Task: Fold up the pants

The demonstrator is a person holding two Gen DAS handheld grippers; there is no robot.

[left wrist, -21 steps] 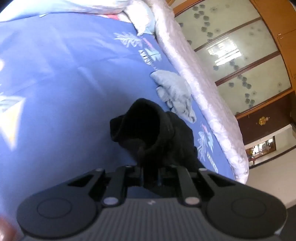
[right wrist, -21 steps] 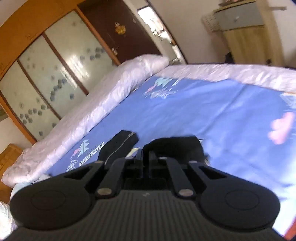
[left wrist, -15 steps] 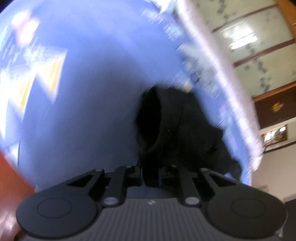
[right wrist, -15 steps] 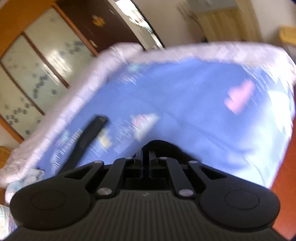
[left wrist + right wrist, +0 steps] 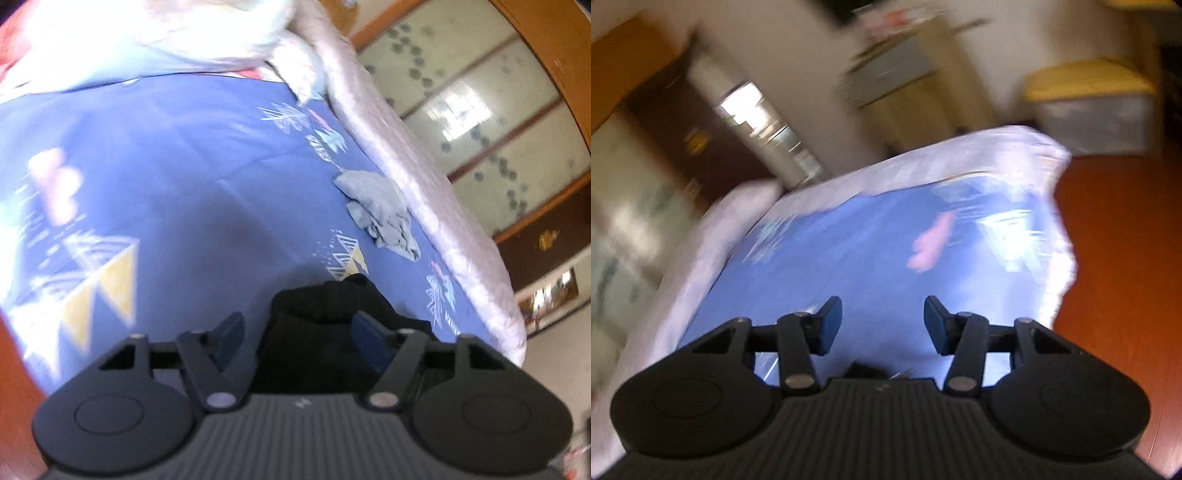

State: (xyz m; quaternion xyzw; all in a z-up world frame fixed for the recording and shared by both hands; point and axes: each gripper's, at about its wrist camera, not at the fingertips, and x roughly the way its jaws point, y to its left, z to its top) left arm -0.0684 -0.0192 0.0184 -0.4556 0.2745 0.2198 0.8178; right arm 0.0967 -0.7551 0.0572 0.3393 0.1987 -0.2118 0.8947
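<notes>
The black pants (image 5: 325, 332) lie bunched on the blue bed sheet (image 5: 177, 184), right in front of my left gripper (image 5: 301, 338). The left gripper is open, with the cloth lying between its spread blue pads (image 5: 229, 339) but not clamped. In the right wrist view my right gripper (image 5: 882, 325) is open and empty above the blue sheet (image 5: 871, 251). Only a small dark bit of the pants (image 5: 862, 369) shows just under its body. The right view is motion-blurred.
A crumpled grey garment (image 5: 384, 210) lies on the sheet near the pale quilt edge (image 5: 424, 177). White bedding (image 5: 166, 33) is piled at the far end. A wardrobe with glass panels (image 5: 491, 103) stands beyond. The red-brown floor (image 5: 1119, 277) lies past the bed corner.
Both grippers were shut on the black pants and have opened, letting the cloth go. The pants have dropped onto the sheet. The right gripper has swung toward the bed corner.
</notes>
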